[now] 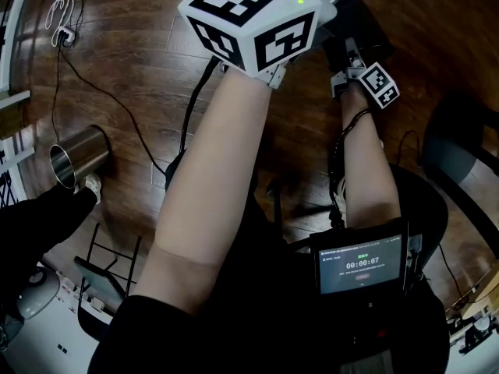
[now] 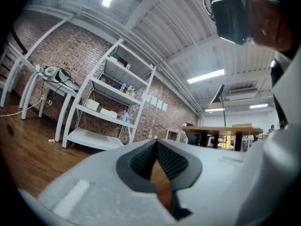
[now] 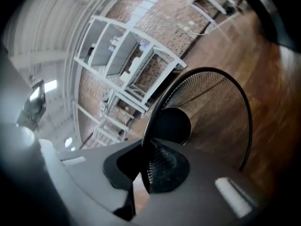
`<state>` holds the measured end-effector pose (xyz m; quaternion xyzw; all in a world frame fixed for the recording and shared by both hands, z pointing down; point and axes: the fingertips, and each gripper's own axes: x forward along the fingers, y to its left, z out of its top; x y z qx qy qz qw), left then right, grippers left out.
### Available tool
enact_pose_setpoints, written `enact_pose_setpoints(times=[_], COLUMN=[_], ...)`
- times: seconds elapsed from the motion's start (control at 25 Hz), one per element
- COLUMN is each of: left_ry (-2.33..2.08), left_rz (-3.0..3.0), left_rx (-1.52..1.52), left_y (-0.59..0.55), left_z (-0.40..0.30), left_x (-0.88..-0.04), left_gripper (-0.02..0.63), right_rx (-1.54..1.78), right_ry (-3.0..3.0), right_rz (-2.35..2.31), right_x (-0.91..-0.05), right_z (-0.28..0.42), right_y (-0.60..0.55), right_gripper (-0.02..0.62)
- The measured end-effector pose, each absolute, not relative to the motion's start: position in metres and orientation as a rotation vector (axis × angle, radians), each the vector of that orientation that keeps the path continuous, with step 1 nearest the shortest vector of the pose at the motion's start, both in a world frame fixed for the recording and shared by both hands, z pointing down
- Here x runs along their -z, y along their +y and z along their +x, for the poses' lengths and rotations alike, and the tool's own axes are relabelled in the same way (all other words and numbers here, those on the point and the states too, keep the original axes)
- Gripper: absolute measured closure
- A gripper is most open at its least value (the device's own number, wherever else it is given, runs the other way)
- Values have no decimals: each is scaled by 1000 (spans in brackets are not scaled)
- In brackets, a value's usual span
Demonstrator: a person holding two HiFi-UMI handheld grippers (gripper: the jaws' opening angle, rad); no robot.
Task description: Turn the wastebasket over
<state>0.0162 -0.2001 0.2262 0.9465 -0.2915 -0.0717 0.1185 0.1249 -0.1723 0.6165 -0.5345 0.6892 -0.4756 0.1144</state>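
In the right gripper view a black wire-mesh wastebasket lies tilted with its open mouth toward me, above the wooden floor. Its solid round bottom shows through the mouth. My right gripper is shut on the basket's thin black rim, which runs up out of the jaws. My left gripper is shut with nothing between its ribbed pads, and it points level across the room. In the head view the left marker cube is at top centre and the right one beside it; there the basket is hard to make out.
A shiny metal cylinder lies on the wooden floor at the left, with cables running past it. A screen hangs at my chest. White shelving stands against a brick wall, and tables stand further off.
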Motion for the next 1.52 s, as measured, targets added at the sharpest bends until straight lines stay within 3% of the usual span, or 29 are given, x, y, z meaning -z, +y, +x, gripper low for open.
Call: enact_pose_setpoints(times=[0.52, 0.88, 1.0, 1.52], left_ry=[-870, -868, -885, -874], left_rz=[2780, 2779, 2773, 2783], left_rx=[220, 219, 226, 181], left_y=[-198, -198, -198, -194], left_z=[3, -3, -2, 1], left_x=[-217, -216, -215, -219], left_gripper=[606, 606, 606, 606], right_rx=[1196, 416, 243, 525], right_ry=[3505, 4511, 4604, 4188], right_rz=[-1571, -598, -382, -713], right_x=[-615, -646, -651, -567], right_z=[124, 72, 68, 57], right_y=[-161, -96, -88, -104], right_gripper=[586, 586, 585, 546])
